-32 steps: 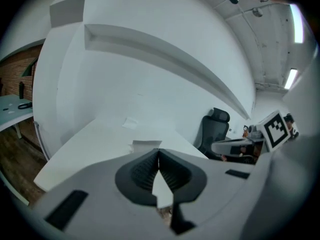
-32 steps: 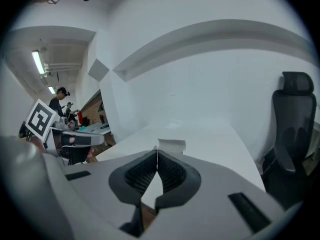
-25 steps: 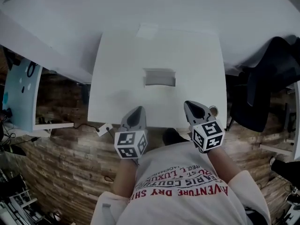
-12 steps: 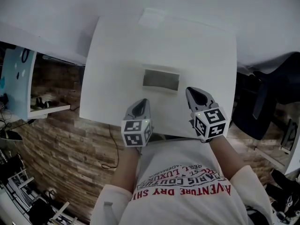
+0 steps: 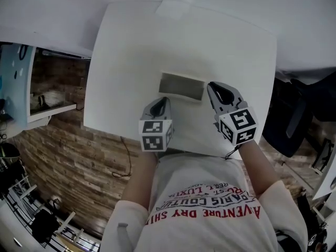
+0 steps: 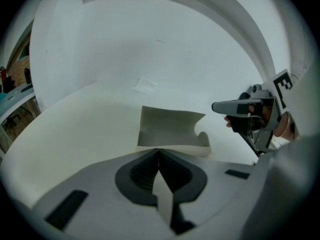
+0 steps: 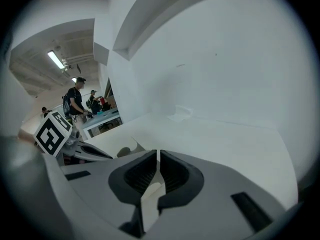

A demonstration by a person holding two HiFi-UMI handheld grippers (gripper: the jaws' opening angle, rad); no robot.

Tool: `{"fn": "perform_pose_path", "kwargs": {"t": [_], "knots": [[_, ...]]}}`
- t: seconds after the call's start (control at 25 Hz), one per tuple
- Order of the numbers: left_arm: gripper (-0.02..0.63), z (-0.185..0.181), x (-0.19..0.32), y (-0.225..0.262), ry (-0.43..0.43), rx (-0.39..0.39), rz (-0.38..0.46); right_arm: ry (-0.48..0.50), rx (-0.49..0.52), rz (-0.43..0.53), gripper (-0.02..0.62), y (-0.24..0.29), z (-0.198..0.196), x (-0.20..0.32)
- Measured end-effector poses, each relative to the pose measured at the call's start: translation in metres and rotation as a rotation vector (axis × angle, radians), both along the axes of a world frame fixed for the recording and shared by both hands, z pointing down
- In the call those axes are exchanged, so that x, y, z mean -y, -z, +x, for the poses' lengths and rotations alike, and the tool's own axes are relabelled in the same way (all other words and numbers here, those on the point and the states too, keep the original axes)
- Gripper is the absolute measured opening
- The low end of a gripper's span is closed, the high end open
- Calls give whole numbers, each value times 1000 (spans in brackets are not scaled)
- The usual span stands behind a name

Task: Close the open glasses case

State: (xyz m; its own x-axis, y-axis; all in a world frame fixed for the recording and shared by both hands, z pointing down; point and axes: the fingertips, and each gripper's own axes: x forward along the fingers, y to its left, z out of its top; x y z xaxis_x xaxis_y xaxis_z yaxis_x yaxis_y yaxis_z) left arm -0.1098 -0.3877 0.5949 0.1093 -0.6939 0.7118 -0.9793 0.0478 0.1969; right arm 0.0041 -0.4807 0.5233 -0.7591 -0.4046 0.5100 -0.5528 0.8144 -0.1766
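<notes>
The open glasses case (image 5: 181, 86) is a grey-lined, cream box lying on the white table (image 5: 126, 62), with its lid folded back flat. In the left gripper view the case (image 6: 170, 129) lies just beyond my jaws. My left gripper (image 5: 163, 101) is shut and empty, just short of the case's near left corner. My right gripper (image 5: 214, 88) is also shut and empty, beside the case's right end. The right gripper view shows only a notched corner of the case (image 7: 124, 148) and the left gripper (image 7: 75, 151) to its left.
A small flat white packet (image 5: 171, 8) lies at the table's far edge, near the white wall. A black chair (image 5: 296, 117) stands to the right of the table and a shelf (image 5: 47, 96) to its left. People (image 7: 75, 101) stand far off.
Both grippers have moved forward over the table's near edge toward the case. They now flank its front, the right one level with its end.
</notes>
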Motion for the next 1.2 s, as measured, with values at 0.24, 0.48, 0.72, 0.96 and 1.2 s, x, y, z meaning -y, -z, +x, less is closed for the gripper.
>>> {"fn": "perform_pose_path", "kwargs": {"t": [0.24, 0.48, 0.72, 0.96, 1.2], "knots": [[5, -2, 5, -3, 2, -1, -10, -30, 34, -16, 14, -6, -7, 12], [5, -2, 4, -5, 22, -22, -1, -26, 45, -62, 14, -17, -11, 10], [5, -3, 4, -5, 35, -43, 6, -47, 89, -114, 14, -17, -9, 4], [5, -2, 5, -4, 36, -72, 15, -38, 104, -135, 14, -19, -5, -11], [5, -4, 6, -5, 48, -88, 24, -25, 61, -131, 14, -22, -6, -24]]}}
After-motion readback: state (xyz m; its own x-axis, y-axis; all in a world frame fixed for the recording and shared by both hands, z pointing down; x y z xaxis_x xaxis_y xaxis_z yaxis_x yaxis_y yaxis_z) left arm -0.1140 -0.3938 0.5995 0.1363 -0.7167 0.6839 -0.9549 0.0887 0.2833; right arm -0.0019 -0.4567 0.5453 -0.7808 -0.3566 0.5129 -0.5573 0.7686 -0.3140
